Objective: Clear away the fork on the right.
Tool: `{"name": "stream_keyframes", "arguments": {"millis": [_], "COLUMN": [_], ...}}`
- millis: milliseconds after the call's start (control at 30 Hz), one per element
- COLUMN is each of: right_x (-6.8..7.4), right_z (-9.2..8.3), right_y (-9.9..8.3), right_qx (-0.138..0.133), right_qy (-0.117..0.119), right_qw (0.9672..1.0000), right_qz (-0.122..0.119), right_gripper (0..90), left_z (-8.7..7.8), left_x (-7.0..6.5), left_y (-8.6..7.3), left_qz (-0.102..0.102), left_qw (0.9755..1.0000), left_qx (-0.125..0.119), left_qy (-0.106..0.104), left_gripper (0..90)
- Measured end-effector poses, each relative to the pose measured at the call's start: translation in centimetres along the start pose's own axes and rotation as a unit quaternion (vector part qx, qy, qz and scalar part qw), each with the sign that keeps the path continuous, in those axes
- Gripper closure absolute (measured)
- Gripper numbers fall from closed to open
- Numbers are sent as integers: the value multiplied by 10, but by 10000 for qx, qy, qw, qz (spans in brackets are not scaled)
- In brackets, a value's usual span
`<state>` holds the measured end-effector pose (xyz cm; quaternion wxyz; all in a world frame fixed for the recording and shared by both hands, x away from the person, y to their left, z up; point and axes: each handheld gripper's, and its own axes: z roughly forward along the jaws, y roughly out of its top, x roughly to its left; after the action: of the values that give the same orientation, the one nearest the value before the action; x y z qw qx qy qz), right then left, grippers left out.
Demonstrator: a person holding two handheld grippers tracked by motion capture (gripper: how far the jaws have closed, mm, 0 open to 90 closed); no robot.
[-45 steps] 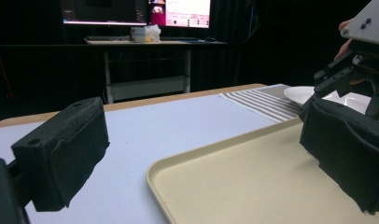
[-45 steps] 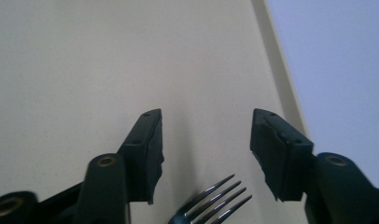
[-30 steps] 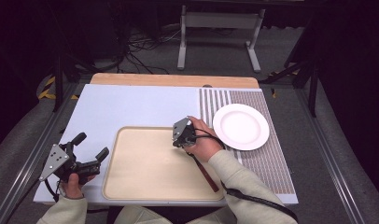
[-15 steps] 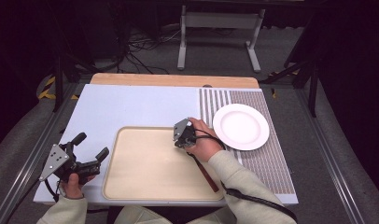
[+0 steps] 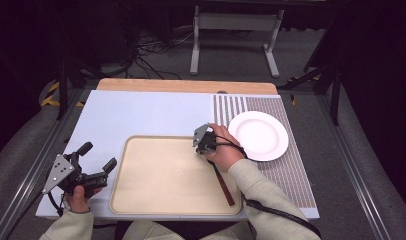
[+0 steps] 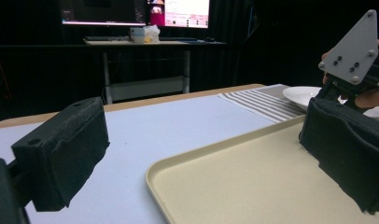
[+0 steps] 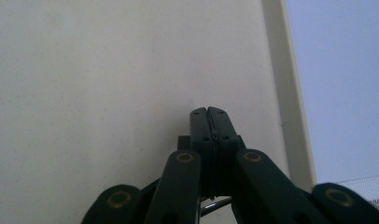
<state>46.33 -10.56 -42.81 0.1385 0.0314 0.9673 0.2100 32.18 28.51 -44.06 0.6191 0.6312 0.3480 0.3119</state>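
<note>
Beige tray sits centre; my right gripper, jaws pinched together on nothing, hovers over its 1 o'clock corner. My left gripper gapes wide at 9 o'clock. Plate lies close; a careless swing could knock it.

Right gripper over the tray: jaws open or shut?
Shut: in its own view the right gripper has both pads pressed flat together above the beige tray, nothing visible between them.

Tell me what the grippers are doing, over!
Left gripper open, empty, by tray. Right gripper shut over tray, tips holding nothing; dark stick under that hand. Plate bare, nothing in the way.
</note>
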Motion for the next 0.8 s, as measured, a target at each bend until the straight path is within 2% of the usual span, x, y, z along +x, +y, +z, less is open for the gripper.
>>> {"name": "stream_keyframes", "arguments": {"millis": [633, 800], "right_x": [-11, -13], "right_z": [-8, -11], "right_y": [-22, -30], "right_qx": [114, 185], "right_qy": [-180, -247], "right_qw": [9993, 9985], "right_qz": [292, 443], "right_gripper": [900, 900], "left_z": [1, 1], "left_x": [0, -1], "left_y": [0, 0], "left_qz": [-14, -21], "left_qw": [10000, 10000], "left_qx": [-8, -3], "left_qy": [-1, 1], "left_gripper": [16, 16]}}
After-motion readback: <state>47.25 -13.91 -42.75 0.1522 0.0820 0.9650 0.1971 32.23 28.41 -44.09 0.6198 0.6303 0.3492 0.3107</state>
